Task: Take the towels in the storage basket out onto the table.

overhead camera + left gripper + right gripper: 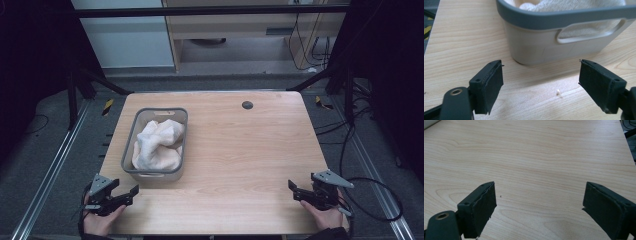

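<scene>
1. I am looking down on a pale wooden table [240,150] from above its near edge. A person's hands come in at the two near corners, each holding a black two-jaw gripper.

2. The left gripper [131,192] rests at the near left corner, just beside the near end of a grey basket [131,172]. Its jaws stand wide apart with nothing between them; in the left gripper view the basket's near wall and its handle slot [589,32] sit close ahead.

3. The right gripper [292,188] rests at the near right corner, well apart from the basket. Its jaws are also spread wide, with bare wood ahead of them.

4. The basket stands on the left half of the table, long side running away from me. Inside it lies a crumpled white towel [157,145], bunched up and rising to about the rim.

5. My judgement of the towel: soft, limp and light, not fragile and not slippery. The terry looks thick, so it should compress under the pads and then hold well. It will drape and trail once lifted, and could drag on the rim.

6. Where I would take hold: a raised fold near the top of the heap, pinching down over a ridge of cloth, not a flat patch. The left gripper is the nearer one for that.

7. The basket itself looks rigid and light and may slide if the towel snags.
</scene>
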A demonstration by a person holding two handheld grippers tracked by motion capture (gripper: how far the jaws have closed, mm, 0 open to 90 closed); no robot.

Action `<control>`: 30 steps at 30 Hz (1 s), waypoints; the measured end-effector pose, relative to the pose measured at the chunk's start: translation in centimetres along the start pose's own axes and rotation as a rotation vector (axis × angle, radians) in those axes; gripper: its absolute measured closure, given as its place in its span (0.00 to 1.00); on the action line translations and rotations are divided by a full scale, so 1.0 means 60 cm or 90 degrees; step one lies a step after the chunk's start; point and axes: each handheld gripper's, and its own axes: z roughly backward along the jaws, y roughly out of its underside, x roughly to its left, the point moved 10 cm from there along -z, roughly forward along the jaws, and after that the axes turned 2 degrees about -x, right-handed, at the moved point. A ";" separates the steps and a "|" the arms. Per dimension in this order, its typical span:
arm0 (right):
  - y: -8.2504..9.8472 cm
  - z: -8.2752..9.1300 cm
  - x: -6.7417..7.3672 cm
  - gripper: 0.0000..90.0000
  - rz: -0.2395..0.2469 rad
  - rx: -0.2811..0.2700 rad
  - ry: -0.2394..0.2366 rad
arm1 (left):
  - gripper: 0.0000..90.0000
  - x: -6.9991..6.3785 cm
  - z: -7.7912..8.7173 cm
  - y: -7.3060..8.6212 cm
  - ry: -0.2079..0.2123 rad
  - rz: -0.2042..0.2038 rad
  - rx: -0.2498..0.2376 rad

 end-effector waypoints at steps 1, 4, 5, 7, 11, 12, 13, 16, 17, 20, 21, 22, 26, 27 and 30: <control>0.000 0.000 -0.001 0.13 0.002 -0.001 0.001 | 0.21 0.000 0.000 0.000 0.000 0.000 0.000; 0.003 0.000 0.000 0.13 0.001 0.003 -0.004 | 0.21 -0.003 0.005 -0.007 0.003 -0.003 -0.012; 0.004 0.000 0.001 0.12 0.002 0.005 -0.006 | 0.21 -0.004 0.007 -0.010 0.006 -0.001 -0.016; 0.007 -0.001 0.002 0.12 0.003 0.011 -0.010 | 0.22 -0.005 0.008 -0.011 0.010 0.000 -0.019; 0.011 -0.003 0.003 0.12 0.010 0.021 -0.011 | 0.23 -0.008 0.016 -0.022 0.017 0.005 -0.036; 0.011 -0.003 0.003 0.12 0.011 0.020 -0.012 | 0.23 -0.008 0.018 -0.024 0.017 0.003 -0.037; 0.011 -0.003 0.003 0.12 0.012 0.020 -0.012 | 0.23 -0.009 0.020 -0.027 0.016 0.002 -0.041; 0.012 -0.003 0.004 0.12 0.010 0.021 -0.012 | 0.23 -0.009 0.021 -0.029 0.015 0.004 -0.041; 0.012 -0.003 0.004 0.12 0.010 0.021 -0.012 | 0.23 -0.009 0.022 -0.030 0.012 0.004 -0.042; 0.011 -0.002 0.003 0.11 0.012 0.019 -0.010 | 0.22 -0.010 0.025 -0.035 0.014 0.005 -0.047; 0.011 -0.002 0.003 0.11 0.011 0.018 -0.009 | 0.22 -0.011 0.026 -0.036 0.014 0.006 -0.048; 0.010 -0.002 0.003 0.11 0.012 0.017 -0.008 | 0.22 -0.012 0.028 -0.040 0.017 0.009 -0.053; 0.011 -0.002 0.003 0.11 0.011 0.018 -0.008 | 0.22 -0.015 0.032 -0.048 0.018 0.004 -0.061; 0.011 -0.002 0.003 0.11 0.011 0.018 -0.008 | 0.22 -0.015 0.032 -0.048 0.018 0.004 -0.061; 0.011 -0.003 0.002 0.11 0.014 0.017 -0.009 | 0.22 -0.018 0.034 -0.056 0.024 0.004 -0.066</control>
